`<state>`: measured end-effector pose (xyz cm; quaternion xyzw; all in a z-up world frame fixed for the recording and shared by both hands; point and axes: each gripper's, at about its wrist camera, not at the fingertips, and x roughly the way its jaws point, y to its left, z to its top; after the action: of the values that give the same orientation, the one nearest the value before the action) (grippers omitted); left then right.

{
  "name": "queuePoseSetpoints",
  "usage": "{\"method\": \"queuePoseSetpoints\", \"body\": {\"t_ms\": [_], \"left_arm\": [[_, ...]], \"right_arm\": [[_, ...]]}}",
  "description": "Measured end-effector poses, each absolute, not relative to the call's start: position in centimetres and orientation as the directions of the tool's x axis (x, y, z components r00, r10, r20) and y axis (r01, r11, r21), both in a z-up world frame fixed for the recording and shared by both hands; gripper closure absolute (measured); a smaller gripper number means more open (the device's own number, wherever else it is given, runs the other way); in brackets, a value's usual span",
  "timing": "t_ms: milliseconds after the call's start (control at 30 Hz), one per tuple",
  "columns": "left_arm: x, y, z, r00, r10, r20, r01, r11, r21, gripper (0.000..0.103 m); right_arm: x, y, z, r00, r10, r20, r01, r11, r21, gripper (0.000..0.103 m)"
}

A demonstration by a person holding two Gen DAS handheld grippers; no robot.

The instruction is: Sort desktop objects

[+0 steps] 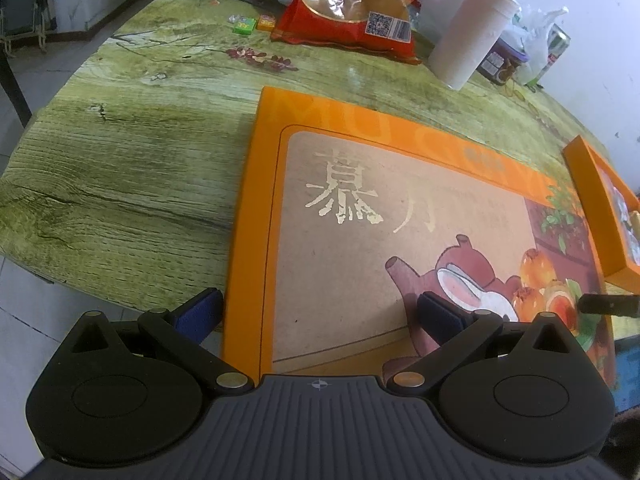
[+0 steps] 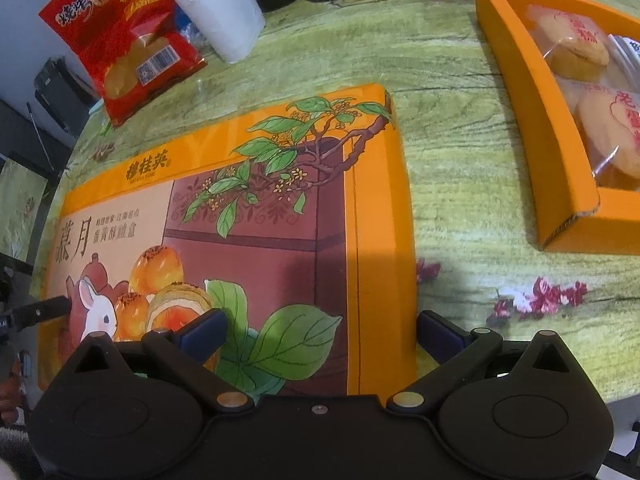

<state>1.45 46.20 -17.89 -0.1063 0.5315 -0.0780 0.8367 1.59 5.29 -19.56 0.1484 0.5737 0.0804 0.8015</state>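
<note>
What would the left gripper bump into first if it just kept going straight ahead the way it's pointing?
Most likely the orange box lid: the open left gripper already straddles its near left edge. If it passed above the lid, the red snack bag and white paper roll stand farther on; height is unclear.

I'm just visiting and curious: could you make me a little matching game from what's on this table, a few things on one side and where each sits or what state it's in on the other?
Things:
1. orange lid
2. orange tray
3. red snack bag
4. white paper roll

States:
A. stands upright beside the snack bag
B. open, holds wrapped pastries
C. lies flat, printed face up, under both open grippers
D. propped up at the far side of the table

Pairs: 1-C, 2-B, 3-D, 4-A
</note>
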Motion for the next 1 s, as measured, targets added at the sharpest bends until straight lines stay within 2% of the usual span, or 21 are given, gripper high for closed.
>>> {"method": "queuePoseSetpoints", "body": {"t_ms": [700,1000], "left_arm": [[1.9,46.5,-17.9,0.408,-0.259,-0.876,0.029,0.962,-0.271,0.0],[2.9,46.6,-17.2,0.433,-0.219,-0.874,0.025,0.973,-0.231,0.001]], "right_arm": [[-0.1,5.5,-19.2,0.32,0.299,-0.899,0.041,0.944,0.329,0.0],[-0.1,5.4,-19.2,0.324,0.301,-0.897,0.037,0.943,0.33,0.0]]}}
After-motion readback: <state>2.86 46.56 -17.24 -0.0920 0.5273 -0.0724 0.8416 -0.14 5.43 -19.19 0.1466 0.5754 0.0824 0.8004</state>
